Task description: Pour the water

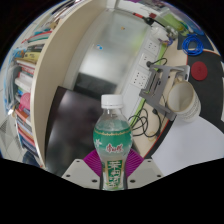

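Item: water bottle (113, 140), clear plastic, white cap, green label with a red patch. Long axis vertical, cap uppermost, upright. Position: between the fingers (93, 163), lower body seated against the magenta pads (135, 163) on both sides; the fingers are closed about it and holding it. Beyond the bottle: white bench (185, 150) carrying a white paper cup (181, 97) in a metal bracket; bookshelf (30, 70) to the side.

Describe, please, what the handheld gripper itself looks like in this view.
Only the tips of the gripper show. Its two fingers are pale grey-white, flat and angular, each lined on its inner face with a magenta pad. No cables, markings, hand or sleeve are visible.
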`<state>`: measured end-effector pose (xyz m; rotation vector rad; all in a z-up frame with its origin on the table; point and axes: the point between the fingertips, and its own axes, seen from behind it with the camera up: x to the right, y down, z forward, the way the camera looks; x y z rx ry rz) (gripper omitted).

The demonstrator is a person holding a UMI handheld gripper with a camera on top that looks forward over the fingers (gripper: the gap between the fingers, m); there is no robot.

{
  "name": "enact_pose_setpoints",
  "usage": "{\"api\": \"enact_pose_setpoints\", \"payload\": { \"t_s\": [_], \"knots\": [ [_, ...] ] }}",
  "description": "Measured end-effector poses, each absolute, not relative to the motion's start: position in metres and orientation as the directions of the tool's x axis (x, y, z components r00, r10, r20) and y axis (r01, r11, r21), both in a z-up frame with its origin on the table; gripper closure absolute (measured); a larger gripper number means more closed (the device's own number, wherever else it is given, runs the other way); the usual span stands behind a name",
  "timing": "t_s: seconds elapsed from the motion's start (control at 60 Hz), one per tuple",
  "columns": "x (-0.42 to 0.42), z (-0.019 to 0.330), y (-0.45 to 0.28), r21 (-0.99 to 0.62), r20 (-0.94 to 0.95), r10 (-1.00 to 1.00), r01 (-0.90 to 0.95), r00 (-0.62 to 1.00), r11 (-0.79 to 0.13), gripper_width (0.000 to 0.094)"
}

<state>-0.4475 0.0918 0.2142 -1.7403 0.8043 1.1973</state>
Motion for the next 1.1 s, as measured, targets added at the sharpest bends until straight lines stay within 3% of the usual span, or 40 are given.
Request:
{"api": "enact_pose_setpoints", "payload": {
  "t_s": [0.15,0.233,0.3,0.483,0.683,0.817,0.85,0.933,1.017,1.1],
  "knots": [
    [-0.418,0.216,0.111,0.06,-0.991,-0.134,-0.898,-0.001,-0.437,0.0669],
    [-0.401,0.218,0.122,0.344,-0.937,-0.203,-0.846,-0.284,-0.407,0.067],
    [-0.39,0.215,0.127,0.467,-0.884,-0.232,-0.794,-0.407,-0.389,0.0669],
    [-0.368,0.197,0.137,0.655,-0.756,-0.286,-0.674,-0.589,-0.342,0.0672],
    [-0.369,0.192,0.132,0.681,-0.732,-0.323,-0.633,-0.599,-0.369,0.0669],
    [-0.388,0.218,0.123,0.553,-0.833,-0.297,-0.67,-0.468,-0.495,0.0671],
    [-0.391,0.229,0.119,0.468,-0.883,-0.258,-0.702,-0.392,-0.537,0.0669],
    [-0.393,0.258,0.114,0.078,-0.997,-0.058,-0.769,-0.053,-0.635,0.0667],
    [-0.368,0.286,0.123,-0.332,-0.943,0.187,-0.75,0.275,-0.572,0.0669],
    [-0.326,0.319,0.134,-0.683,-0.728,0.299,-0.617,0.617,-0.389,0.067]
  ]
}}
